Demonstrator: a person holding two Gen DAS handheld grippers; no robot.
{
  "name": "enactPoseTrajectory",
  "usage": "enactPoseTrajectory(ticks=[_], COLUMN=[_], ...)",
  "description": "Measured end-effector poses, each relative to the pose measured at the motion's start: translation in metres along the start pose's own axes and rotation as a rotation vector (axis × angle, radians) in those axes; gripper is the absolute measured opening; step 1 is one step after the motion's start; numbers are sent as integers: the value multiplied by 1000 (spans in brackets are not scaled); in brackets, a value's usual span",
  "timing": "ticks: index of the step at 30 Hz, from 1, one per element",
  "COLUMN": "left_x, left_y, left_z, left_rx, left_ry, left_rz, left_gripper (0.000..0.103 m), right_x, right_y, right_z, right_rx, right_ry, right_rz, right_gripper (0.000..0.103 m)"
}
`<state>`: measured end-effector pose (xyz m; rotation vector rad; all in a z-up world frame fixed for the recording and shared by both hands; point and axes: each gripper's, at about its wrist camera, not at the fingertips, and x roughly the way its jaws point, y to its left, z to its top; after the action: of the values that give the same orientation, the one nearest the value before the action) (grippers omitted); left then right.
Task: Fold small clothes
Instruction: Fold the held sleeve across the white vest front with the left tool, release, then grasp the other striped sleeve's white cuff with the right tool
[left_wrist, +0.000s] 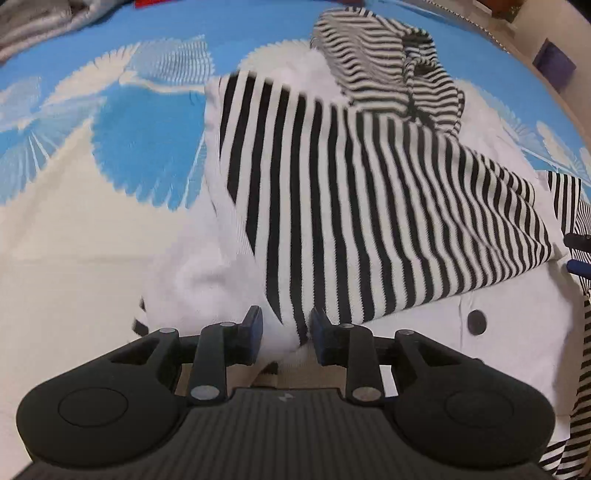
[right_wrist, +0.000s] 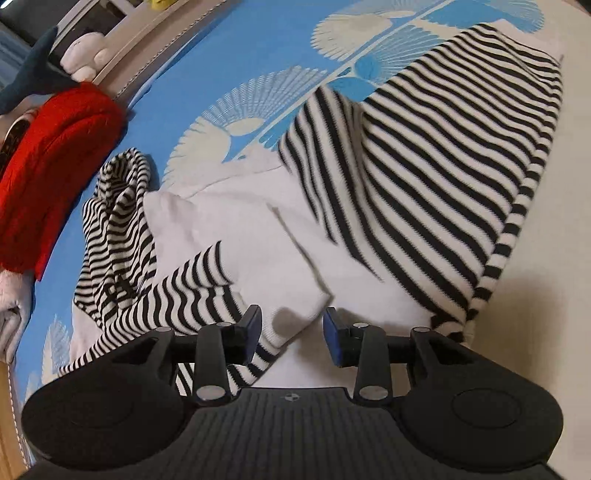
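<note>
A small black-and-white striped garment with white panels (left_wrist: 369, 206) lies on a blue and white patterned bedspread (left_wrist: 140, 147). Its striped hood (left_wrist: 388, 62) lies bunched at the far end. My left gripper (left_wrist: 286, 325) is closed on a pinch of the garment's white and striped fabric, which rises between the pads. In the right wrist view the same garment (right_wrist: 424, 177) lies spread out, with a striped sleeve (right_wrist: 177, 295) at the left. My right gripper (right_wrist: 291, 325) is open, its pads on either side of a folded white edge (right_wrist: 295, 295) without gripping it.
A red knitted item (right_wrist: 55, 166) and soft toys (right_wrist: 81, 55) lie at the bed's far left edge by a headboard (right_wrist: 147, 37). A grey cloth (left_wrist: 33, 22) sits at the top left of the left wrist view. A black button (left_wrist: 476, 322) shows on the white panel.
</note>
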<state>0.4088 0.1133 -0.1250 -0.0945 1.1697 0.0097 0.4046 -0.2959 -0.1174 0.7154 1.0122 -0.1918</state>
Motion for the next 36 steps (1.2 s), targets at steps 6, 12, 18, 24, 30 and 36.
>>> enactPoseTrajectory(ticks=[6,12,18,24,30,36], left_x=[-37,-56,-70,-69,-62,-55], left_y=[-21,-36,-41,-44,-43,-46], left_z=[0,-6,-9,-3,3,12], left_rx=[37,10,11,6,0,-17], left_ry=[-155,-209,-231,-234,-229,-218], left_rz=[35,46,46,39,28,13], left_gripper=[43,43,43,43,43,43], right_x=[-30,-73,-92,-104,-126,-79], right_y=[4,8,-4,-32,-112,-199], right_z=[13,12,14,42,104,139], right_rx=[-132,-286,-341,-282,-107,101], right_ry=[-97,-194,-233,-274,-422,-365], right_rz=[-8,28,14,46,23,-59], right_gripper=[39,43,43,42,20,26])
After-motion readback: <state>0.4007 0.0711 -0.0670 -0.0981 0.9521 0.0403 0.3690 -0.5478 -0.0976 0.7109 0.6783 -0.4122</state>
